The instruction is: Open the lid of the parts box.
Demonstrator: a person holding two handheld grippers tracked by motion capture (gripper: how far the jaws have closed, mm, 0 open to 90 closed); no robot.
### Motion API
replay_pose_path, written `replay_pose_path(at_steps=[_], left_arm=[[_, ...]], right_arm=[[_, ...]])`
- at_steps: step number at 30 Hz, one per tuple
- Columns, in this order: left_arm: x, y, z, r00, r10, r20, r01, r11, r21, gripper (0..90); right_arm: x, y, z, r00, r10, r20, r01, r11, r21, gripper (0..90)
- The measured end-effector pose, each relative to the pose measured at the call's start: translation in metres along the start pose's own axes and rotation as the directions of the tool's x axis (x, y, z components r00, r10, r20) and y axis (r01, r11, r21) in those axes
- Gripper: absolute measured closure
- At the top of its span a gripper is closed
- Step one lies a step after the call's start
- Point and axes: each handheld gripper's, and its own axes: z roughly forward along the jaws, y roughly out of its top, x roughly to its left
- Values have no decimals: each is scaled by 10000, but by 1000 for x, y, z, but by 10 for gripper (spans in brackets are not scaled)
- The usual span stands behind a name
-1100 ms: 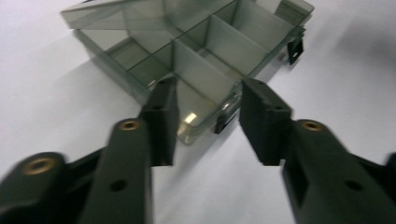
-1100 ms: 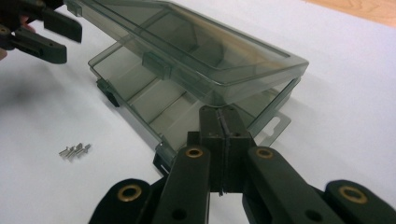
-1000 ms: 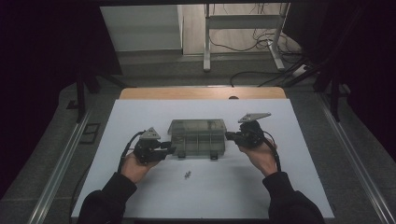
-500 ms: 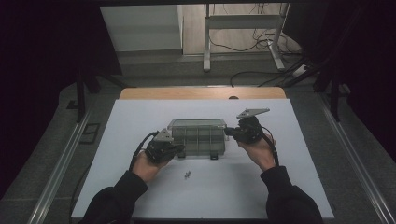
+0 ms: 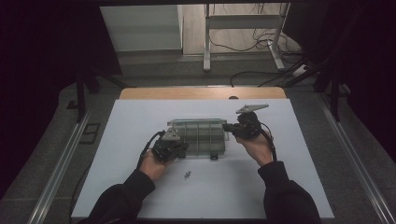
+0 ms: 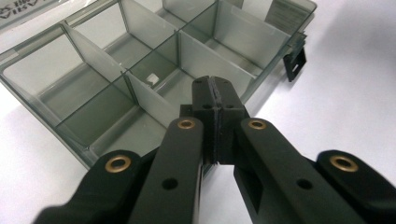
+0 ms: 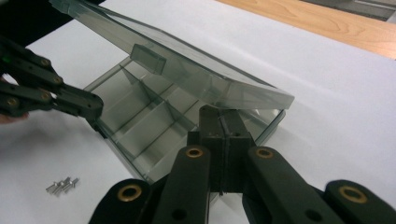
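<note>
White tabletop (image 5: 116, 186): clear compartment box (image 5: 201, 137) sits mid-surface, nearer far edge, lid (image 7: 177, 70) raised. Left gripper (image 5: 180, 148) at box's near-left corner, jaws just closed, nothing between. Right gripper (image 5: 227, 127) at box's right end, jaws closed, empty. Small screws (image 5: 187, 175) lie toward near edge.

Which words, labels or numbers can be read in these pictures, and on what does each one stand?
Dark print on a white label at the box edge, top left corner of the left gripper view: cut off and blurred, not readable.
Faint printed patch on the box's far right corner: too blurred to read.
No other text is legible.
</note>
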Motion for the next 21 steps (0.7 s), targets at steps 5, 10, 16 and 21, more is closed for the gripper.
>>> replay_pose_path(at_steps=[5, 10, 16, 21], left_arm=[[0, 0, 4, 10000, -12, -78, 12, 10000, 51, 900], [0, 0, 5, 10000, -12, -58, 13, 10000, 77, 900], [1, 0, 6, 10000, -96, 17, 96, 10000, 20, 899], [2, -1, 6, 9997, -208, 107, 208, 9998, -19, 897]], right_arm=[[-2, 5, 2, 10000, 7, -21, -7, 10000, -69, 889], [-3, 10, 7, 10000, -18, -18, 18, 10000, -48, 889], [-8, 14, 12, 10000, 72, 38, -72, 10000, -42, 889], [-12, 16, 17, 9999, 94, 89, -93, 9999, -70, 889]])
